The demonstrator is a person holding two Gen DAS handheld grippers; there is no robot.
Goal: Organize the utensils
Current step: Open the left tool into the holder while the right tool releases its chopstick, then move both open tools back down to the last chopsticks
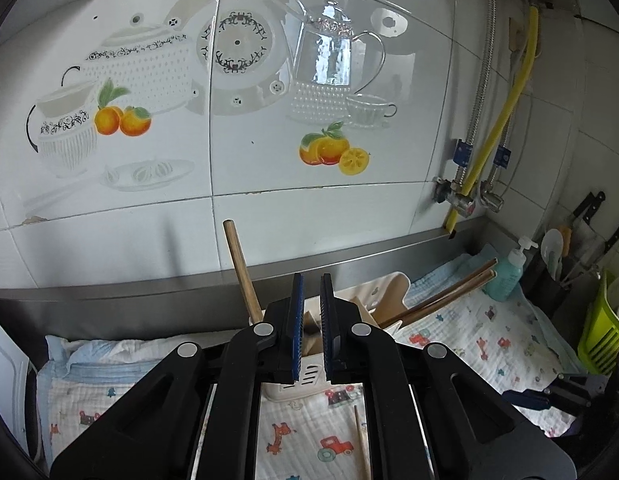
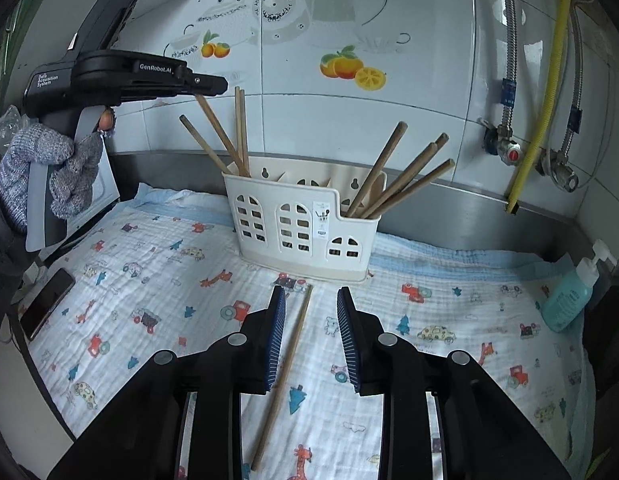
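A: One chopstick [image 2: 287, 376] lies loose on the cloth, low centre of frame, between the spread jaws of the right gripper [image 2: 311, 304]. Holder [image 2: 297, 224] stands beyond it.

B: Left gripper [image 1: 311, 292] is pressed nearly together, empty. Recommend a lower, centred pinch.

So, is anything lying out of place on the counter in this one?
Yes: one brown wooden chopstick lies flat on the printed white cloth, between the right gripper's open jaws, untouched. The others stand in the cream plastic utensil holder. The shut left gripper hovers over the holder.
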